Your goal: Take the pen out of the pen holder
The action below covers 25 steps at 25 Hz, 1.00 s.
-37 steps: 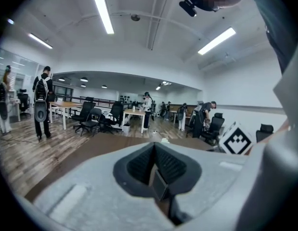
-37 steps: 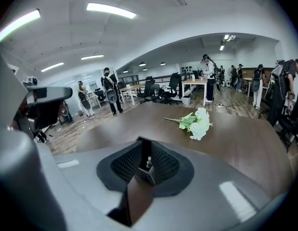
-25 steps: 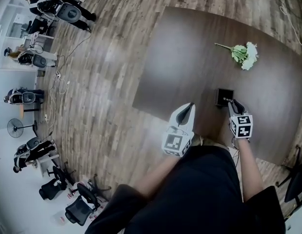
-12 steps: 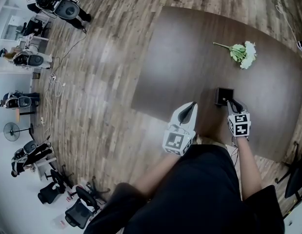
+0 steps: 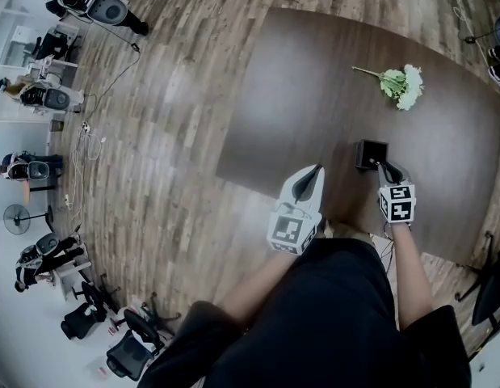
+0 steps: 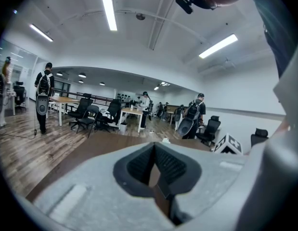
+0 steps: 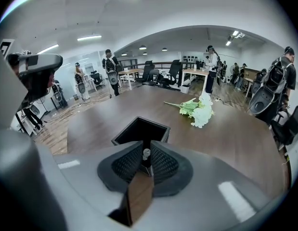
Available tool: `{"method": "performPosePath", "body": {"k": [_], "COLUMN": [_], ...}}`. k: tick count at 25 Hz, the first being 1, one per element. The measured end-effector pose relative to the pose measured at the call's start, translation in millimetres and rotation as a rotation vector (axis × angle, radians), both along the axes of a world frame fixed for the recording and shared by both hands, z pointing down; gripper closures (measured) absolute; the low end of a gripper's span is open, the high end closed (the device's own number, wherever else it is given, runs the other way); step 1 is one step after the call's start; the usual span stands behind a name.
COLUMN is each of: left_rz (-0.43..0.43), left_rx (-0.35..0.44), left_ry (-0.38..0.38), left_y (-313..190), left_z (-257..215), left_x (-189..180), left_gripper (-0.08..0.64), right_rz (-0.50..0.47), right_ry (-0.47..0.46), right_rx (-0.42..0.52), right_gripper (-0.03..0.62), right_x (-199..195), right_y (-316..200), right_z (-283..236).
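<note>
Right gripper view: pen (image 7: 146,153) (in tongs (image 7: 146,148))

black pen holder (image 5: 371,153); silver-tipped pen (image 7: 146,153); dark brown table (image 5: 306,87); white-green flowers (image 5: 403,84); grey-brown wood-grain floor (image 5: 177,136)

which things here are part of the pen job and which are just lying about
Job: pen, held in the jaws of the right gripper; black pen holder just ahead of it.
Lying about: flower bunch farther off on the table; left gripper, jaws together, holding nothing.

Smooth wood-grain table (image 5: 314,79), matt black pen holder (image 5: 371,153), shiny metal-tipped pen (image 7: 146,154)
</note>
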<state>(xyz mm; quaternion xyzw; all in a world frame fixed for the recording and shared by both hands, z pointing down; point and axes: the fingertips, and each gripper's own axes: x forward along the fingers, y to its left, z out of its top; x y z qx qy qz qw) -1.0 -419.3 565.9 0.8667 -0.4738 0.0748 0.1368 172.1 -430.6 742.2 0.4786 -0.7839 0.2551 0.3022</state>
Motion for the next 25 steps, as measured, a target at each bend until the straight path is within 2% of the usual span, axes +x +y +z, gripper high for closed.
{"method": "performPosePath", "body": {"k": [6, 14, 25], "left_rz": [-0.024, -0.023, 0.064], "left_rx": [0.009, 0.057, 0.13], "left_ry": [0.029, 0.053, 0.089], "left_y": [7.1, 13.9, 5.6], "left_z": [-7.9, -32.2, -65.7], "left_x": [-9.7, -17.3, 8.6], "left_gripper": [0.557, 0.557, 0.557], "right_rz": [0.023, 0.052, 0.117], "right_ry": [-0.004, -0.05, -0.131], "right_rx": [0.047, 0.138, 0.283], "right_gripper": [0.543, 0.545, 0.544], "right_x": [-2.5, -8.9, -7.9], "right_y": [5.6, 6.3, 7.1], "right_z": [-15.7, -71.5, -162.5]}}
